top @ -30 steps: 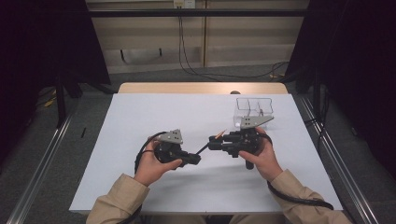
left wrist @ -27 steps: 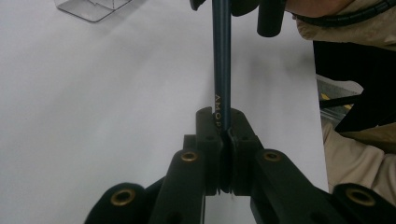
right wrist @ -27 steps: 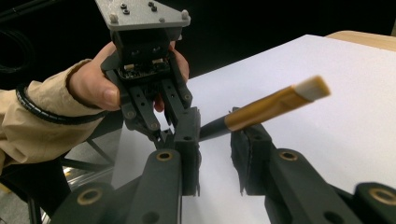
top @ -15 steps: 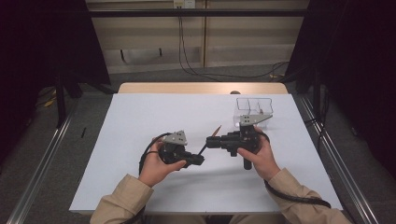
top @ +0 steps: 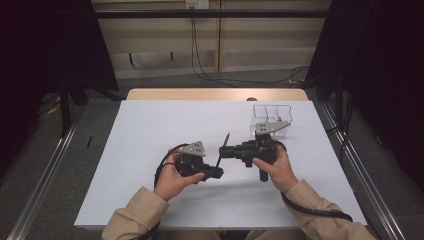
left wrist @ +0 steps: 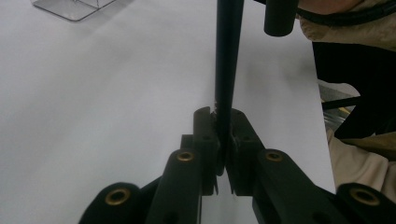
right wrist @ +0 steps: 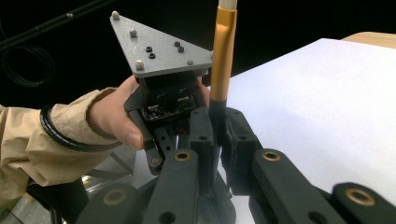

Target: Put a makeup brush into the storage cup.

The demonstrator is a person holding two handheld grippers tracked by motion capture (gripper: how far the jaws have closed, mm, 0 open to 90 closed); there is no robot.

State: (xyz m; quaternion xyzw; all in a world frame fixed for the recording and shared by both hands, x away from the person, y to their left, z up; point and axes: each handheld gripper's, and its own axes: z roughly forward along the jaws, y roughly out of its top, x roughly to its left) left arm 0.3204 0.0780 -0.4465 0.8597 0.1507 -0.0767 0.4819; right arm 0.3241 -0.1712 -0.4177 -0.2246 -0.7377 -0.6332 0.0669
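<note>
Both grippers on one item: thin black pencil with a gold ferrule and pale eraser tip (top: 222,149), held in the air above the white desk (top: 150,150), near the middle, tilted, eraser end pointing away from the person.

Left gripper (top: 216,173): jaws clenched on the black shaft at the lower end. In the left gripper view the pencil (left wrist: 228,70) runs straight up from between the jaws, pads pressed on it from both sides.

Right gripper (top: 225,151): jaws have just been closing and now clamp the same pencil higher up, just below the ferrule. In the right gripper view the gold ferrule (right wrist: 223,60) stands right above the jaw tips, black shaft pinched between them. The left hand (right wrist: 116,116) and the grey three-cornered plate (right wrist: 156,49) of the left gripper sit just behind.

The two grip points are close together along the shaft; the gripper bodies face each other, near but apart.

Clear plastic box with open compartments (top: 271,117) stands at the far right of the desk, just beyond the right gripper, apart from the pencil. Its corner also shows in the left gripper view (left wrist: 70,7).
</note>
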